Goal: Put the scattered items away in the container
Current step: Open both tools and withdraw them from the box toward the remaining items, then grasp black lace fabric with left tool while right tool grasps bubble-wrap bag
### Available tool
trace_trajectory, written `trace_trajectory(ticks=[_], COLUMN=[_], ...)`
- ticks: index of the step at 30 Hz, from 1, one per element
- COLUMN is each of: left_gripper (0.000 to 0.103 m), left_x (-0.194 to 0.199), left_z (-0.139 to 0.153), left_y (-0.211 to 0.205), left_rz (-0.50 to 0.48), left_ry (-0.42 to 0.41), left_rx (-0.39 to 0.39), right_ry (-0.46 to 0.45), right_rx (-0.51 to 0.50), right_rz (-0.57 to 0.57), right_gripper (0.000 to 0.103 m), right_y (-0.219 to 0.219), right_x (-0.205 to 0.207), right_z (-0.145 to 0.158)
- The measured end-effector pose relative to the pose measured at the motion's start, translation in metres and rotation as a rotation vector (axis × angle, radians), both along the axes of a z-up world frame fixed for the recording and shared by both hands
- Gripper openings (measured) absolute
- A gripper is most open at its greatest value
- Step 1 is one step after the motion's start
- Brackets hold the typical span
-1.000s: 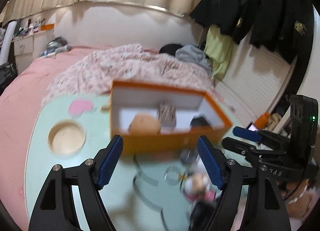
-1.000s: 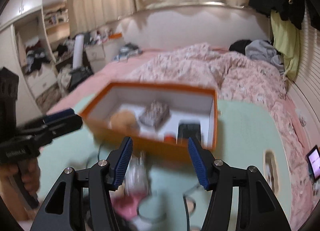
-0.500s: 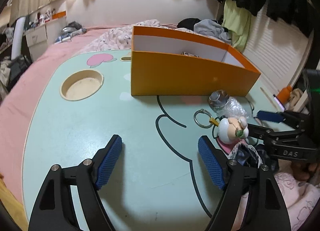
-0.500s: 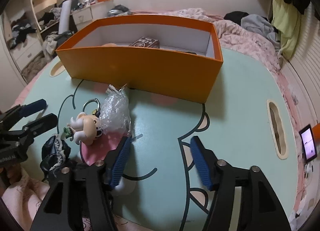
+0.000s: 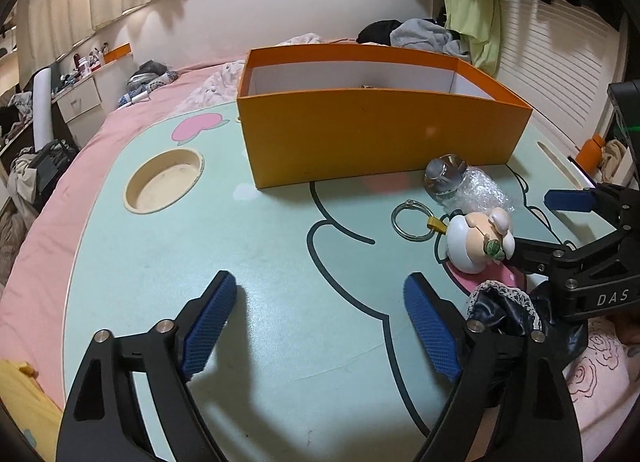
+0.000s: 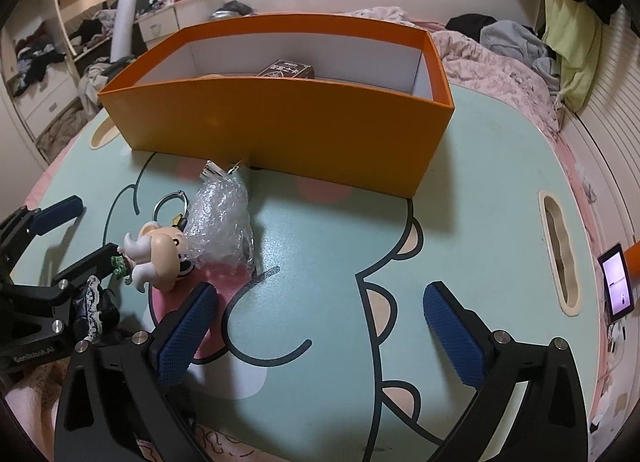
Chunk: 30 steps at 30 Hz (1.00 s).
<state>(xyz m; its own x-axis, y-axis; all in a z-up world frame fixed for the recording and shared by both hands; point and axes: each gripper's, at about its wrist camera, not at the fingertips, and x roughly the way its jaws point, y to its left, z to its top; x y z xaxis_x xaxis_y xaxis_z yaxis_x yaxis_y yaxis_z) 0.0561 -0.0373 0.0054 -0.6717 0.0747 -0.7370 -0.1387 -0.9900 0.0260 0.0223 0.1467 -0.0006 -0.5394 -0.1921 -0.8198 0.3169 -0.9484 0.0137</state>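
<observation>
We hover between picks; left claw point(image 5: 320, 326) and right claw point(image 6: 320, 326) just opened wide, empty; next, the figurine point(image 6: 154, 252) at left frame, near the box point(image 6: 280, 130).

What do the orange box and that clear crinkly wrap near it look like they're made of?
Orange box: apparently cardboard, matte orange outside, white inside, thin straight walls with folded corners. Clear crinkly wrap: likely plastic bubble wrap, glossy, with small bubbles catching light.

box point(image 6: 280, 130) orange, white inside; table point(image 6: 320, 262) mint, cartoon outlines; pads point(image 5: 208, 326) blue
</observation>
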Motion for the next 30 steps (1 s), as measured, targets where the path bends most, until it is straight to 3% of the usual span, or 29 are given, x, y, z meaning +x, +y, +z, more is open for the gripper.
trace_trajectory(ticks=[3, 30], left_gripper=[0.102, 0.103], left_x=[-0.0016, 0.001], left_z=[-0.0017, -0.0034], left_y=[0.0, 0.004], left_rz=[0.01, 0.007], left_ry=[-0.02, -0.02], left_rx=[-0.004, -0.01], right_ry=[0.001, -0.006], right_rx=[0.001, 0.003], right_rz=[0.0, 0.01], right_gripper=[0.103, 0.103], right_y=[-0.0006, -0.0006], right_x=[0.0004, -0.0022], right_z=[0.0001, -0.0017])
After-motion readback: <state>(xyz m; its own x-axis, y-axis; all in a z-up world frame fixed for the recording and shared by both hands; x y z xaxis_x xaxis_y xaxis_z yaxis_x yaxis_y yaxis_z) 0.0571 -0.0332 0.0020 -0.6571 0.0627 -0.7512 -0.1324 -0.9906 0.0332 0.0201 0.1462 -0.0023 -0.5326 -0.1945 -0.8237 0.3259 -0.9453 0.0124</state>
